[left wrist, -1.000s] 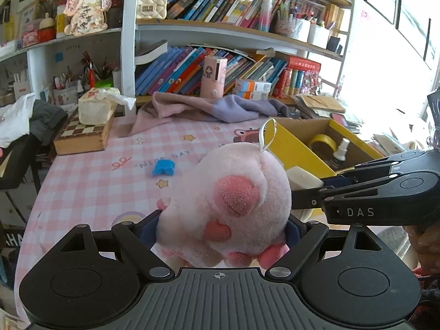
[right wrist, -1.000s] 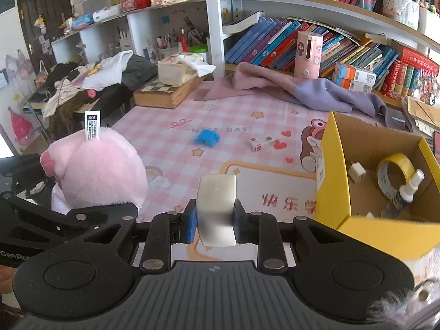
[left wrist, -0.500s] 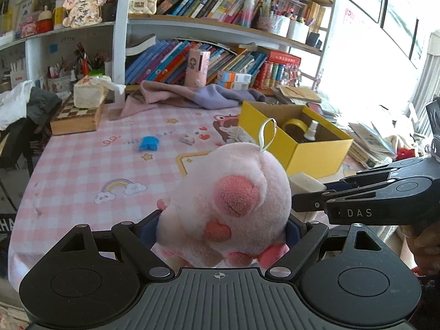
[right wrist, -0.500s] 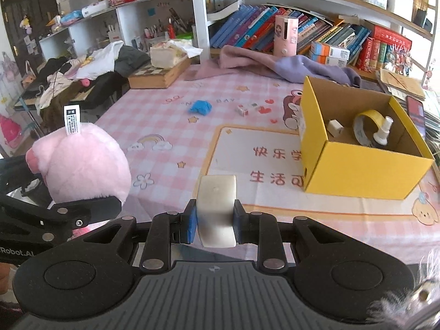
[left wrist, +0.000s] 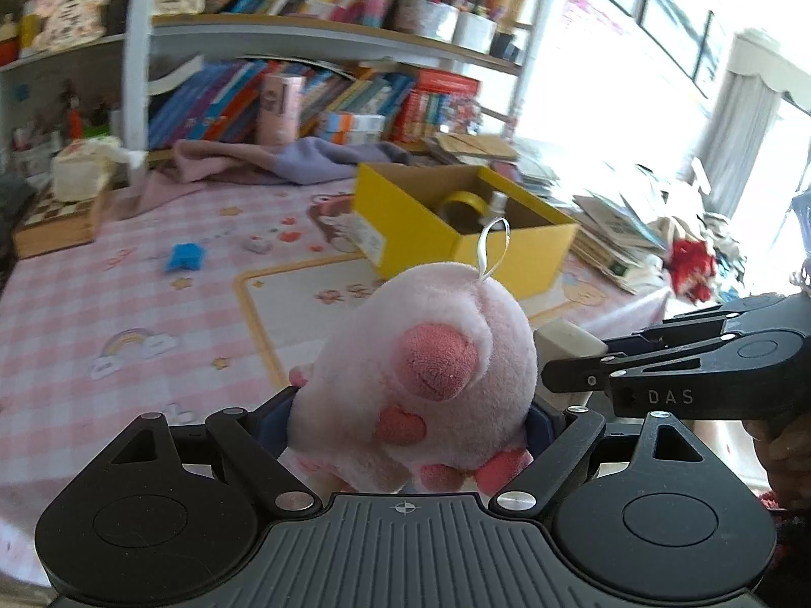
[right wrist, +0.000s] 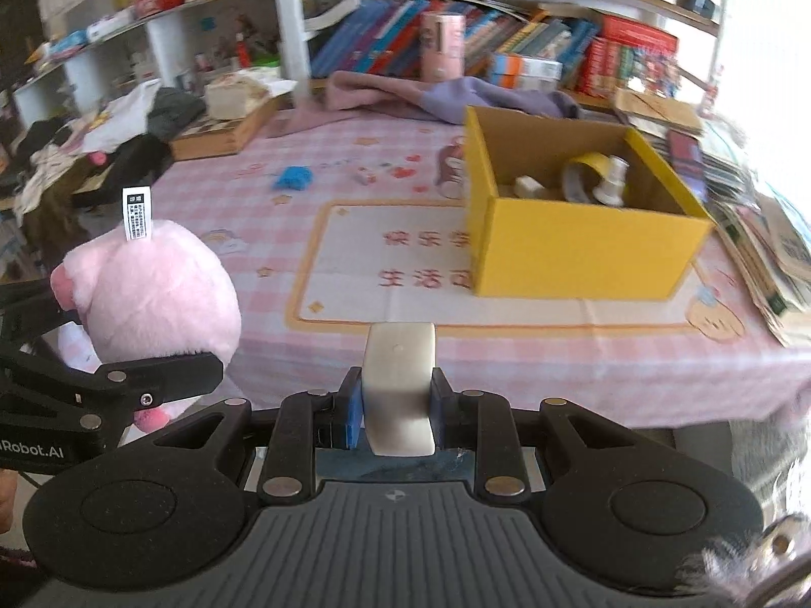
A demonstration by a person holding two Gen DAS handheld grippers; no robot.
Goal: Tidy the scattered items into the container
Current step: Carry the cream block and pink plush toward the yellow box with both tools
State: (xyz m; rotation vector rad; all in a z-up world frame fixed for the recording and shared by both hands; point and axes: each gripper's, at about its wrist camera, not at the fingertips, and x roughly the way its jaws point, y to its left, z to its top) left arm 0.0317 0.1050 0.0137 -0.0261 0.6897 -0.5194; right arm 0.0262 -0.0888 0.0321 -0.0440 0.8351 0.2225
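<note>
My left gripper point(left wrist: 408, 420) is shut on a pink plush toy point(left wrist: 426, 370), which also shows at the left of the right wrist view as the plush toy point(right wrist: 152, 283) with a white tag. My right gripper point(right wrist: 398, 405) is shut on a cream white block point(right wrist: 400, 380); the same block point(left wrist: 567, 342) peeks out beside the plush. Both are held in front of the table's near edge. The yellow cardboard box point(right wrist: 573, 248) stands open on the pink checked tablecloth point(right wrist: 355, 187), with a tape roll point(right wrist: 583, 172) and a small spray bottle point(right wrist: 611, 182) inside.
A blue crumpled item point(right wrist: 294, 177) and a small white-red piece point(right wrist: 366, 176) lie on the cloth left of the box. A purple-pink garment point(right wrist: 446, 96), a tissue box on a chessboard case point(right wrist: 228, 116) and bookshelves line the back. Stacked papers point(right wrist: 760, 253) sit right of the box.
Both grippers have drawn back from the table with their loads still held; the box and cloth now look farther away, and the views have swung right.
</note>
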